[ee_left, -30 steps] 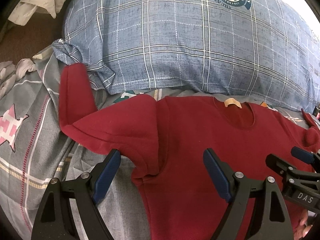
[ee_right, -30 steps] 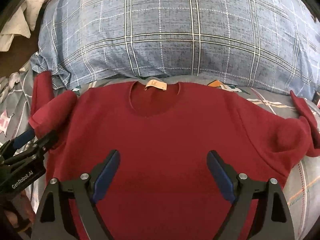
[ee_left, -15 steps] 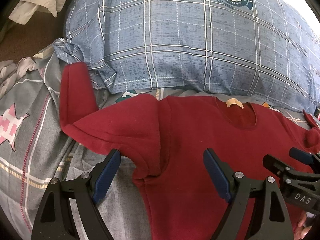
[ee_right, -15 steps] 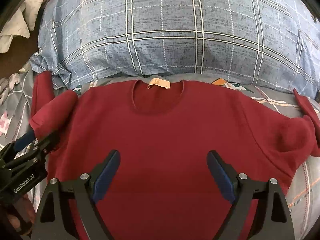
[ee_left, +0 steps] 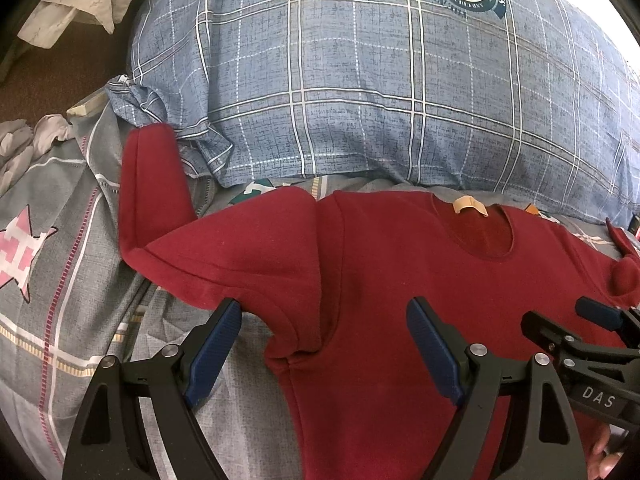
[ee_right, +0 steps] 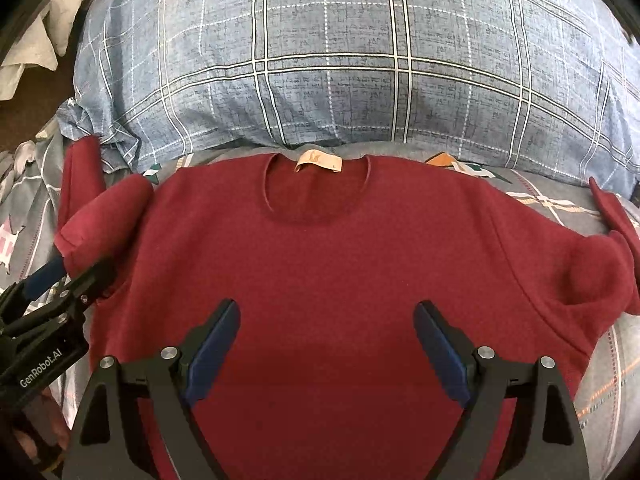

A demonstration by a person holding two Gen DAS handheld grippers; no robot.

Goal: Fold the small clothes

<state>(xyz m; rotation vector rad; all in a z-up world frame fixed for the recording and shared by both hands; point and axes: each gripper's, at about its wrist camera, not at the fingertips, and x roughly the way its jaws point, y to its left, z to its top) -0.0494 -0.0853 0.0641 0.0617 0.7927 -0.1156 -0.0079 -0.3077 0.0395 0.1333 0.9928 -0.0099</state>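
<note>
A dark red sweater point(ee_right: 320, 264) lies flat on the bed, neck with tan label point(ee_right: 318, 160) toward the pillow. Its left sleeve point(ee_left: 224, 252) bends upward at the cuff point(ee_left: 148, 168); its right sleeve point(ee_right: 592, 276) is bunched, with the cuff pointing up. My left gripper point(ee_left: 324, 328) is open and empty above the left armpit seam. My right gripper point(ee_right: 326, 328) is open and empty above the chest. Each gripper shows in the other's view, the right one point(ee_left: 592, 336) and the left one point(ee_right: 60, 280).
A large blue plaid pillow point(ee_right: 344, 60) lies right behind the collar. The grey patterned bedsheet point(ee_left: 60, 280) with a pink star spreads to the left. White cloth point(ee_left: 76, 4) lies at the far left beyond the bed edge.
Both grippers have eased slightly; the sweater sits a little lower in the left view and the collar a bit further right in the right view. The sweater has not moved.
</note>
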